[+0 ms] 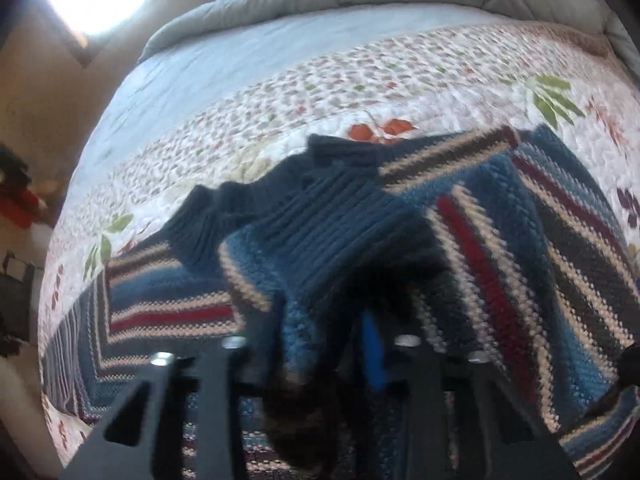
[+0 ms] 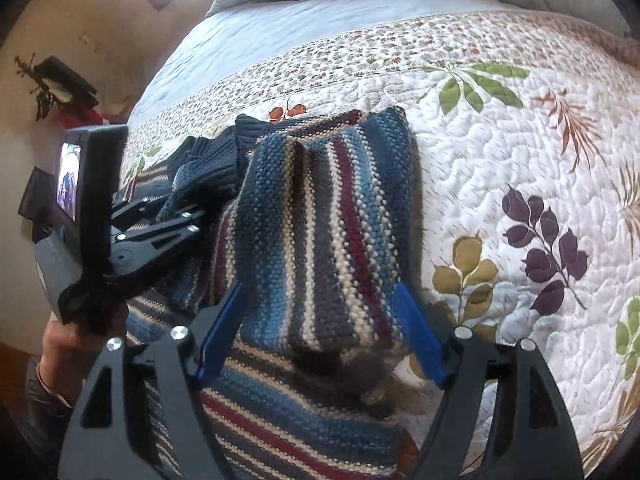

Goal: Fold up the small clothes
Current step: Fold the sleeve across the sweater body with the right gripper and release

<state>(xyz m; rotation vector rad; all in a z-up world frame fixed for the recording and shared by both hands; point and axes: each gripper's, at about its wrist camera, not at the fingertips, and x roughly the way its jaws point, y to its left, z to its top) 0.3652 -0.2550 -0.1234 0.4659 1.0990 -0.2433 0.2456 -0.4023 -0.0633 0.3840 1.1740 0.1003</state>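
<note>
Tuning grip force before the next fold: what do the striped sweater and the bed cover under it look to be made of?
Striped sweater: chunky knit, probably wool or acrylic; coarse stitches show, ribbed navy collar, matte and slightly fuzzy. Bed cover: quilted printed cloth, likely cotton; puckered stitch lines, leaf print, matte. Fibre content cannot be confirmed.

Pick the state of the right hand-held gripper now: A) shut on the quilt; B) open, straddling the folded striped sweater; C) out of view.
B: the right hand-held gripper has its blue fingers spread apart on either side of the striped sweater.
</note>
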